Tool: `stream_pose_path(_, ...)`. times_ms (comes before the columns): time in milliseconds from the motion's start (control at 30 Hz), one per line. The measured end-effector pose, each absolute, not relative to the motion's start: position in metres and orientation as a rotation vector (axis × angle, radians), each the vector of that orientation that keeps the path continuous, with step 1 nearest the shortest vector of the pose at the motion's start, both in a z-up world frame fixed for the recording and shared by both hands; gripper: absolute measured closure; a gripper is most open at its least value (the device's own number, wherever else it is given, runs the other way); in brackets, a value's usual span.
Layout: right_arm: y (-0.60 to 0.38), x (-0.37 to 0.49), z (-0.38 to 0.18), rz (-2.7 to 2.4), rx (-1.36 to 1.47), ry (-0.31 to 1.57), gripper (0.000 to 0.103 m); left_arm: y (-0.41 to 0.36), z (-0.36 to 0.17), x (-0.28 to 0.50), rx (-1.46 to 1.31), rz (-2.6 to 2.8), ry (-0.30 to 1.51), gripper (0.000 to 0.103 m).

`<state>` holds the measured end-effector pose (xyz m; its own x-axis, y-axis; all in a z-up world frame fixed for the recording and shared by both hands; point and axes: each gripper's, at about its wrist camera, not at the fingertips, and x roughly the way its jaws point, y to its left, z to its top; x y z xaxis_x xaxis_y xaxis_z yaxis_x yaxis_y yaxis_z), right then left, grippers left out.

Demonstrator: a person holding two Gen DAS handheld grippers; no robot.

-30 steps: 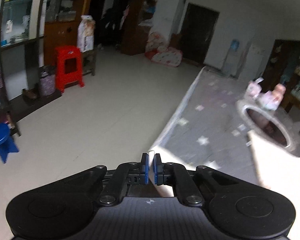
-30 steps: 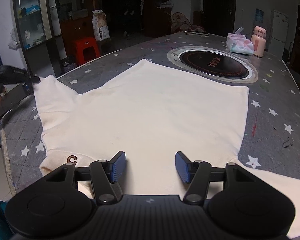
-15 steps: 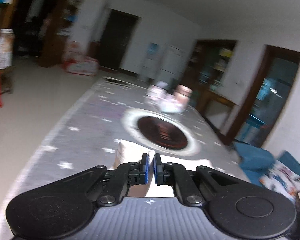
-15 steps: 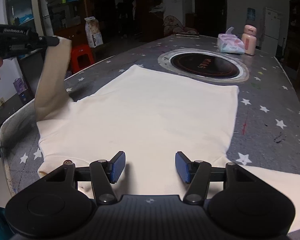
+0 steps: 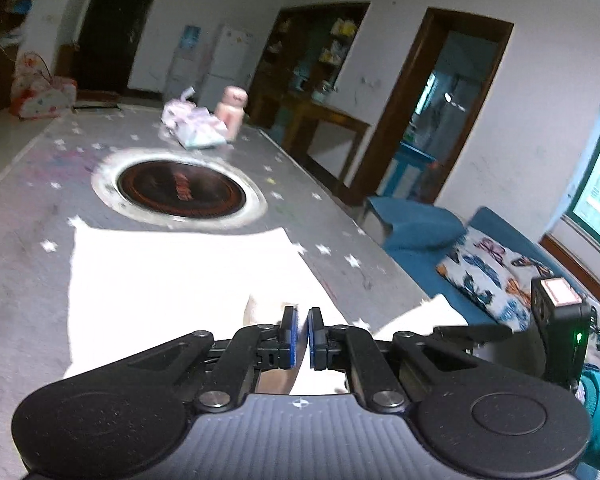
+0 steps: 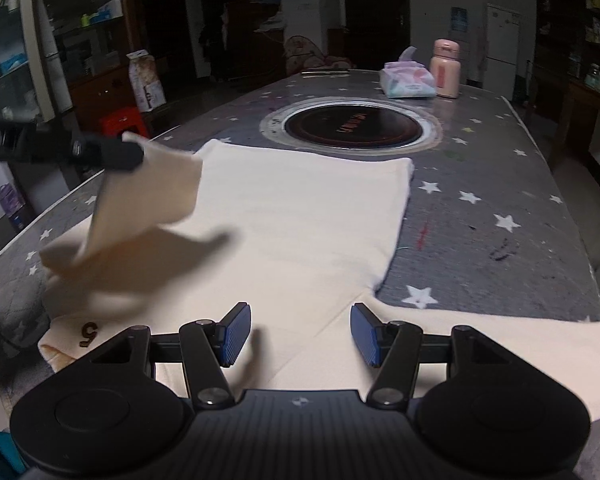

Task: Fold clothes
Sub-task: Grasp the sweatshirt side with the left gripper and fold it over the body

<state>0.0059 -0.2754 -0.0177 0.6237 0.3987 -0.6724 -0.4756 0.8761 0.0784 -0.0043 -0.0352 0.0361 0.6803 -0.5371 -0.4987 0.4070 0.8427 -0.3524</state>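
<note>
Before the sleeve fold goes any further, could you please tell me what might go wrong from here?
1. The left gripper pinches only the cuff edge of the sleeve; it may slip out in mid-air.
2. The right gripper hovers with open jaws, pinning nothing, so the shirt may drag.
3. The sleeve hangs slack and could land creased.

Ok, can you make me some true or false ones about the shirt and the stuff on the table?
1. The left gripper is pinching a sleeve of the cream shirt and holding it up in the air. True.
2. The right gripper is squeezing the shirt. False: its jaws stand open above the cloth, with nothing between them.
3. The pink bottle lies on its side. False: it stands upright beside the tissue pack.
4. The round black cooktop is set into the star-patterned table. True.
5. The shirt covers the whole cooktop. False: its hem stops just short of the ring.
</note>
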Motion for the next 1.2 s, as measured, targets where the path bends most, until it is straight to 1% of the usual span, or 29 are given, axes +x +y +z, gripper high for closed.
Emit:
stream_pose_path(233, -0.28, 0.007, -0.017, 0.484, -0.108, 0.741, 0.047, -0.04, 0.03, -0.008, -0.199, -0.578, 0.65, 0.087)
stream_pose_path(333, -0.28, 0.007, -0.015, 0.485, -0.109, 0.738, 0.047, -0.033, 0.033, -0.01, -0.193, -0.566, 0.64, 0.074)
stream_pose_path(367, -0.28, 0.007, -0.015, 0.486, -0.109, 0.736, 0.047, -0.029, 0.034, -0.011, -0.191, -0.556, 0.635, 0.068)
stream_pose_path(400, -0.279, 0.007, -0.014, 0.487, -0.108, 0.735, 0.047, -0.025, 0.035, -0.013, -0.185, -0.542, 0.628, 0.064)
stream_pose_path(433, -0.279, 0.007, -0.014, 0.489, -0.108, 0.733, 0.047, -0.02, 0.036, -0.014, -0.18, -0.528, 0.623, 0.063)
stream_pose_path(500, -0.277, 0.007, -0.013, 0.493, -0.108, 0.73, 0.047, -0.009, 0.036, -0.017, -0.174, -0.493, 0.616, 0.058)
stream_pose_path(667, -0.273, 0.007, -0.012, 0.51, -0.108, 0.729, 0.046, 0.023, 0.034, -0.029, -0.164, -0.386, 0.608, 0.051)
stream_pose_path(933, -0.26, 0.005, -0.012, 0.555, -0.116, 0.743, 0.046, 0.085, 0.019, -0.048, -0.189, -0.191, 0.638, 0.049)
stream_pose_path(1200, -0.247, 0.006, -0.016, 0.594, -0.117, 0.772, 0.047, 0.112, -0.003, -0.068, -0.202, -0.112, 0.703, 0.047)
